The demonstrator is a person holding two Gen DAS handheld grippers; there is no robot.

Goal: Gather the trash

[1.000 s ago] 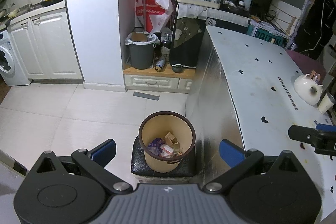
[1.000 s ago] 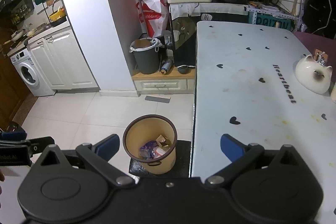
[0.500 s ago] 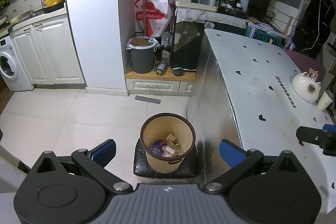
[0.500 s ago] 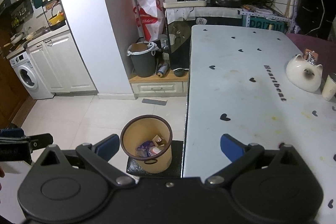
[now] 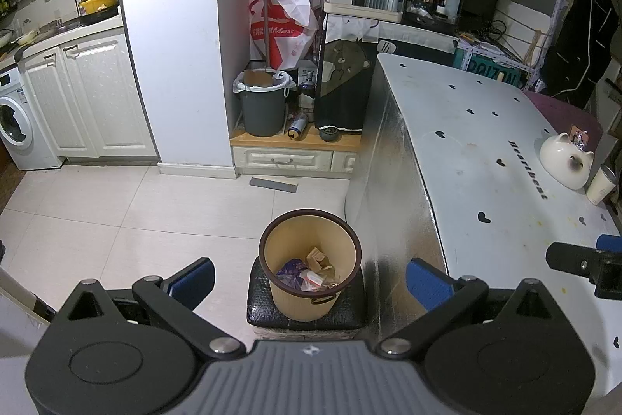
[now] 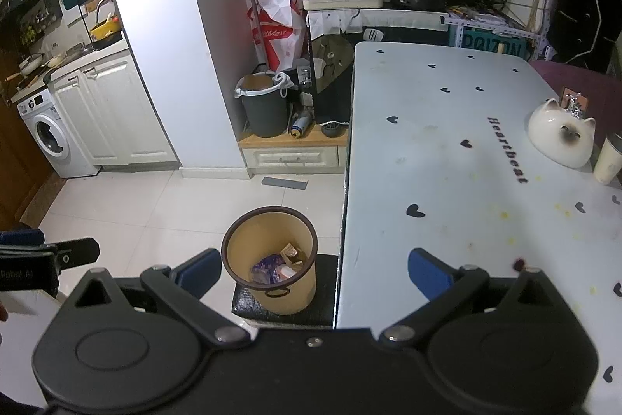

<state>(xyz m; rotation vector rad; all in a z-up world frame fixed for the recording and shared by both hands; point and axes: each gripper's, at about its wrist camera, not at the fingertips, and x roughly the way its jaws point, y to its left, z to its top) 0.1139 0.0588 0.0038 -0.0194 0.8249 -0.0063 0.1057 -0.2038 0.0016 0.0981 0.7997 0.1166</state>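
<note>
Hovering above the floor beside the surface (image 5: 486, 150), the left claw (image 5: 309, 277) stood spread wide, its blue fingertips (image 5: 194, 277) apart and nothing between them. Just ahead of it and slightly below, between the two tips, sat the bin (image 5: 309, 259), tan with a dark rim, resting on a black block (image 5: 307, 314). Trash (image 5: 309, 273) lay at the bottom of the bin: a purple wrapper, some brown card and a pale scrap. To the right of the left claw, one finger of the right claw (image 5: 575, 261) reached out over the surface.

The right claw (image 6: 315, 271) was also spread wide and held nothing. Its left tip (image 6: 200, 269) hung over the floor, just beside the bin (image 6: 272, 255); its right tip (image 6: 429, 277) hung over the surface (image 6: 466, 150). The left claw (image 6: 70, 255) showed at its far left. Well ahead of the right claw and to its right, a white cat-shaped pot (image 6: 559, 137) and a cup (image 6: 608, 160) stood near the edge of the surface. Farther ahead, on a low wooden ledge, stood a grey bin (image 6: 266, 107) lined with a white bag.
</note>
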